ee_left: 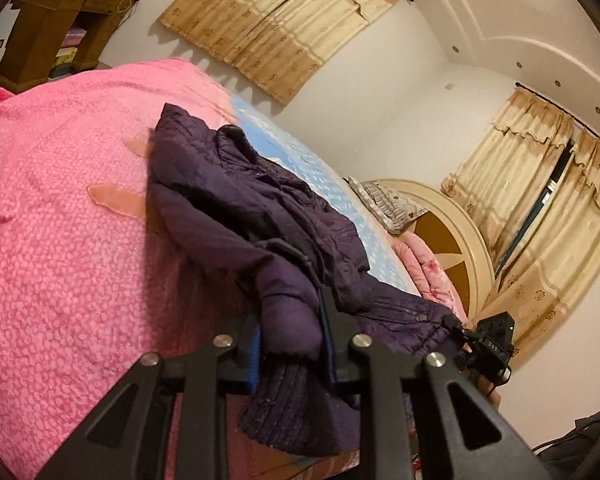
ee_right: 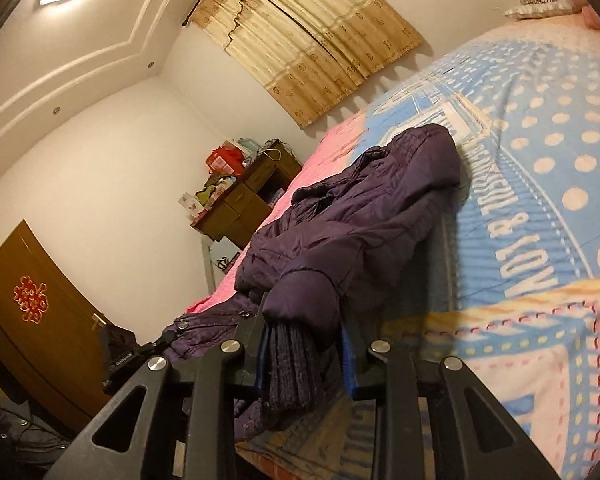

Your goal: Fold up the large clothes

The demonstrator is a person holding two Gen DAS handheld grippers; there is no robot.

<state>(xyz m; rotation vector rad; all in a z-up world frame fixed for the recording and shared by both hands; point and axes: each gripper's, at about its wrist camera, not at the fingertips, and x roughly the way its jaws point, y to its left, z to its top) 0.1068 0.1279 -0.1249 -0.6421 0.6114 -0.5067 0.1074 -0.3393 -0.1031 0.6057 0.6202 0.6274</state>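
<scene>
A dark purple jacket (ee_left: 260, 216) lies crumpled on the bed (ee_left: 60, 240), near its foot edge, across the line where the pink blanket (ee_left: 52, 184) meets the blue quilt (ee_right: 540, 184). Its body is bunched and rumpled, with no neat crease anywhere.

The left gripper (ee_left: 290, 320) has its jaws pinching one sleeve (ee_left: 288, 312) just above the ribbed cuff (ee_left: 284, 396), which hangs down between the fingers. The right gripper (ee_right: 300, 332) pinches the other sleeve (ee_right: 304, 292) the same way, its knit cuff (ee_right: 288, 364) trailing toward the camera. Both sleeve ends sit at the foot edge of the bed.

The folding looks barely begun: both sleeves are gripped, but the jacket probably needs spreading flat first, then the sleeves laid across the body and the body folded over.
</scene>
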